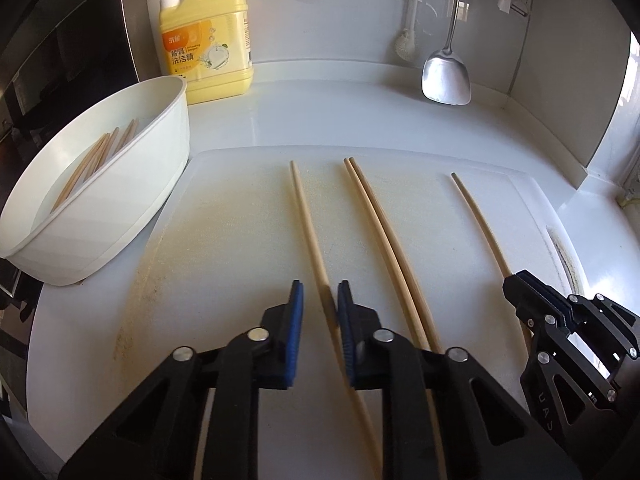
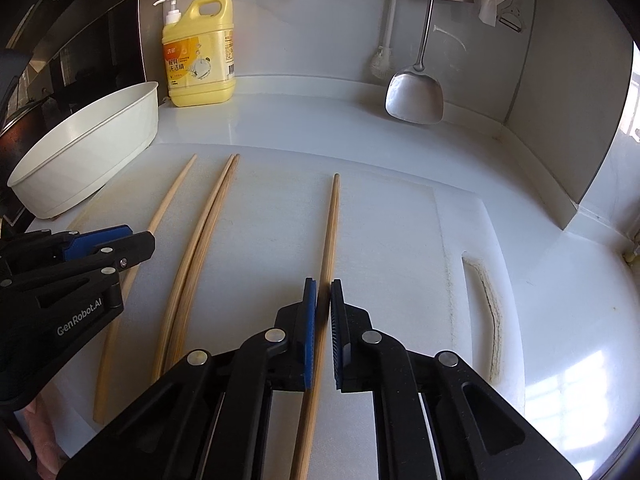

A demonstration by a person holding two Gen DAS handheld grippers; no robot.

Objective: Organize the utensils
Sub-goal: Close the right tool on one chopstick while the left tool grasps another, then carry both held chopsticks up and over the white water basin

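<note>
The left tongs (image 1: pixel 320 292) pinch the leftmost chopstick (image 1: pixel 306 216) and the right tongs (image 2: pixel 323 292) pinch the rightmost chopstick (image 2: pixel 331 232). Each grip sits near one end, so a stick could pivot, slip, or strike the pair (image 2: pixel 208 220) when lifted toward the white tub (image 1: pixel 120 184).

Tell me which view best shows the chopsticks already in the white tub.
The left wrist view: it looks down into the white tub, where several chopsticks lean against the inner wall. The right wrist view shows the tub only from the side, rim and outer wall, with its contents hidden.
</note>
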